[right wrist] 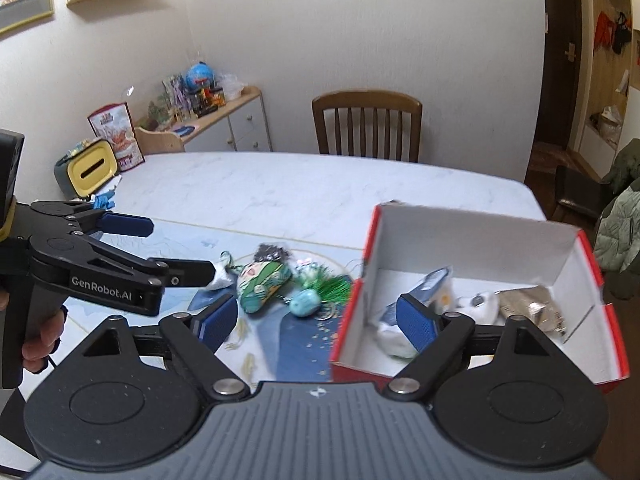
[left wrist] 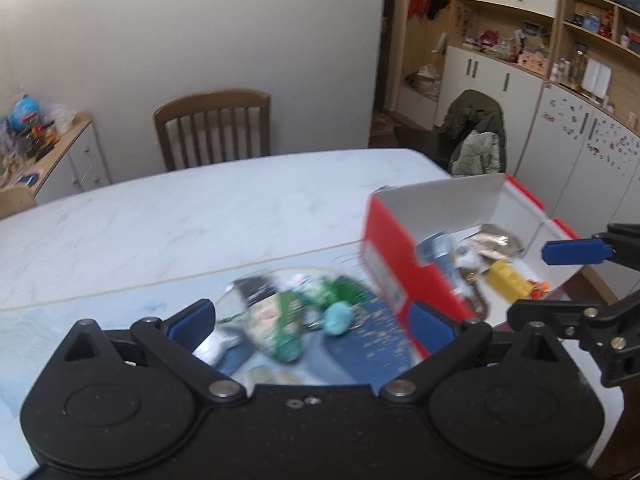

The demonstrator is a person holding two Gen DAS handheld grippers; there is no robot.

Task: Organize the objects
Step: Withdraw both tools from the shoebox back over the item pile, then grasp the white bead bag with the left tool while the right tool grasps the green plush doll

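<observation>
Your left tongs [left wrist: 312, 324] and right tongs [right wrist: 318, 318] both gape wide, empty; several trinkets lie in the red box [right wrist: 576, 256], a cluster of small charms [right wrist: 288, 280] at its nine o'clock awaits.

open red box with white inside [right wrist: 476, 240] holding a yellow item [left wrist: 510, 285] and packets, beside it a loose cluster on the table: green patterned pouch [right wrist: 262, 286], turquoise charm [right wrist: 306, 304], green tassel [right wrist: 336, 286]
</observation>
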